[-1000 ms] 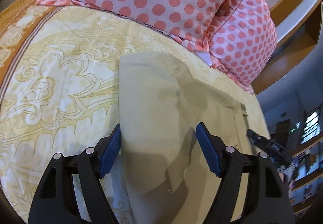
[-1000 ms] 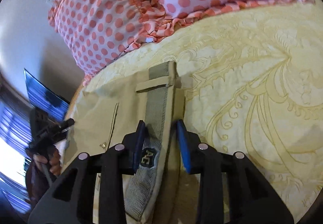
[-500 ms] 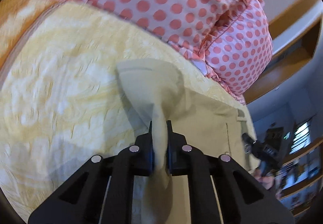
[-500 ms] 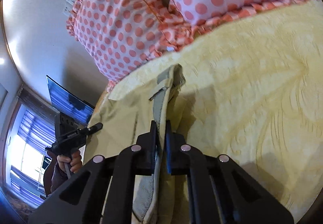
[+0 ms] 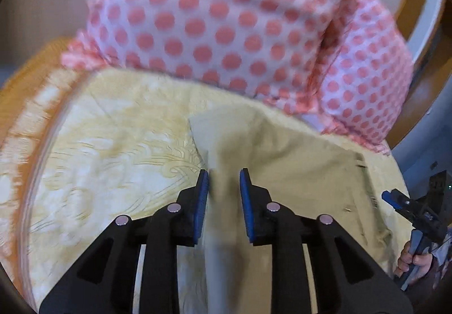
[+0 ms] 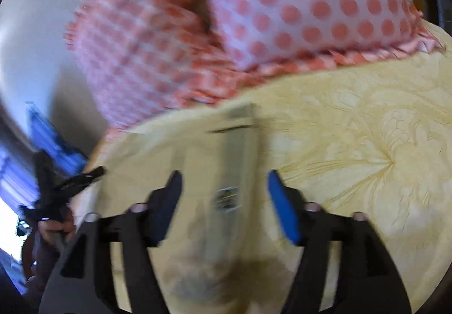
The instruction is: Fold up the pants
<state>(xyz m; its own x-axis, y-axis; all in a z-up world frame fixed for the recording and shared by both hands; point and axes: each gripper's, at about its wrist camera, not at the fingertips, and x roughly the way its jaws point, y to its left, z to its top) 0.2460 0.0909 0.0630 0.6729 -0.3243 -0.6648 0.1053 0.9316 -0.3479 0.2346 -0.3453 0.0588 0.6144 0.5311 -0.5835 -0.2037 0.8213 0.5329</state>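
Letting go, we now have both grippers parted: left gripper point(image 5: 223, 195) narrowly, right gripper point(image 6: 224, 198) wide, so the pants point(image 5: 296, 172) lie released on the bedspread point(image 5: 113, 150), this fold apparently finished.

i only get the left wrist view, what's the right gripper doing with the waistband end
Observer: The right gripper is open, its jaws spread wide on either side of the pants' grey waistband strip, not clamping it.
Operator: ok and is there a label or something on that end
Observer: Yes, a small dark brand patch sits on the waistband lining between the right fingers; motion blur hides its lettering.
Operator: what's past the waistband on that side
Observer: Bare yellow patterned bedspread stretches to the right of the pants, with the polka-dot pillows beyond it.
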